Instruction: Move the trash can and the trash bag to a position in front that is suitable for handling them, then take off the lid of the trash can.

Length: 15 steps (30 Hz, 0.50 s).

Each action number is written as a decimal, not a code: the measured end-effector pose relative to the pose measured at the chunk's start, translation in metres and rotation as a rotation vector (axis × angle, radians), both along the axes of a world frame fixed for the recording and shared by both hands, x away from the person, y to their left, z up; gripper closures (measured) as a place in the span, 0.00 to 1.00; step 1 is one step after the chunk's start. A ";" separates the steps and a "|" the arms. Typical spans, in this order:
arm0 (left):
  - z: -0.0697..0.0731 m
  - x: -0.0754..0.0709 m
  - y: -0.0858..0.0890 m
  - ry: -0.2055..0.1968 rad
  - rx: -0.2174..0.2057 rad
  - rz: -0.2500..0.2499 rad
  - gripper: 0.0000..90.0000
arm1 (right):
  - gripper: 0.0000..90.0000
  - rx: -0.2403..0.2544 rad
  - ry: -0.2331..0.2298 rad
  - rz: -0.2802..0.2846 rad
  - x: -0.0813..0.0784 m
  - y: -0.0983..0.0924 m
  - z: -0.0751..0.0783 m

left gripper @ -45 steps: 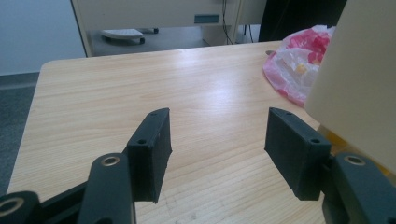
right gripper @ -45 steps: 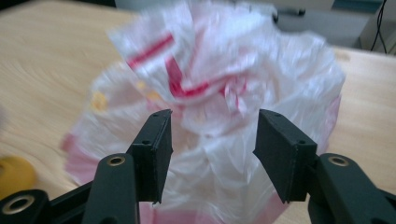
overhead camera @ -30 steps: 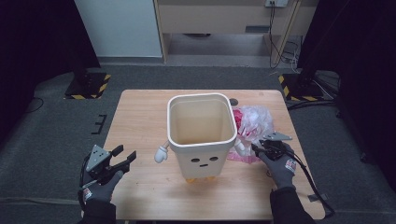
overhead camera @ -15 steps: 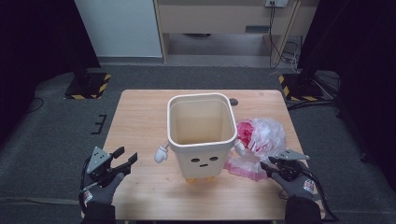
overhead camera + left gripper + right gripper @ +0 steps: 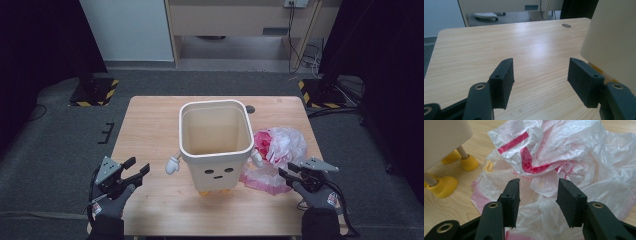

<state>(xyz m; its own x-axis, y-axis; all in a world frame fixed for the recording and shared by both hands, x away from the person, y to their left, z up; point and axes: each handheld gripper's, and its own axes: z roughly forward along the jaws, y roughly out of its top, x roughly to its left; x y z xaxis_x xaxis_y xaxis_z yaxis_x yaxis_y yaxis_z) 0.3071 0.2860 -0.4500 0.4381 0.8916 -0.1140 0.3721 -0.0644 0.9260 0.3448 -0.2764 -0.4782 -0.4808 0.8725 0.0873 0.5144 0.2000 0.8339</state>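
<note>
Plastic bag (image 5: 280, 150), translucent white with red print and a red drawstring band, lies crumpled on the worktop (image 5: 150, 130) at the right, touching the near-right side of the bin (image 5: 216, 145). The bin is a cream, square-mouthed tub with a small face, stubby white arms and yellow feet; it stands upright mid-worktop and looks empty, no liner in it. Right gripper (image 5: 295, 175) sits at the near edge of the bag; in the right gripper view the gripper (image 5: 537, 195) hangs just over the film, jaws part-way apart and having just been opening, with loose plastic under and between them but the pads not pressing on it. So the bag is not grasped. Left gripper (image 5: 132, 172) rests near the worktop's near-left corner, well apart from the bin, jaws wide and released on nothing, bare wood between them (image 5: 537, 75). Judgement: work is at its start. Left to do, likely: grasp the bag, spread its mouth, line the bin.
</note>
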 end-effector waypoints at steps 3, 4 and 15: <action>0.002 -0.001 0.001 -0.009 -0.008 0.003 0.41 | 0.58 0.009 -0.004 -0.002 0.000 0.000 0.001; 0.003 -0.001 0.001 -0.014 -0.012 0.005 0.41 | 0.58 0.007 -0.007 -0.003 0.000 0.000 0.001; 0.030 -0.005 0.005 -0.081 -0.078 0.022 0.41 | 0.57 0.012 -0.007 -0.004 0.000 -0.002 0.001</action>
<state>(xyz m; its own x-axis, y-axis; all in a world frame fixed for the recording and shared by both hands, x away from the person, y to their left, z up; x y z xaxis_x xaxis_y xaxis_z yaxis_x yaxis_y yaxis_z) 0.3019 0.2909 -0.4196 0.4287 0.8911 -0.1490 0.2967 0.0170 0.9548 0.3451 -0.2784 -0.4774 -0.4777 0.8734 0.0946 0.5092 0.1875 0.8400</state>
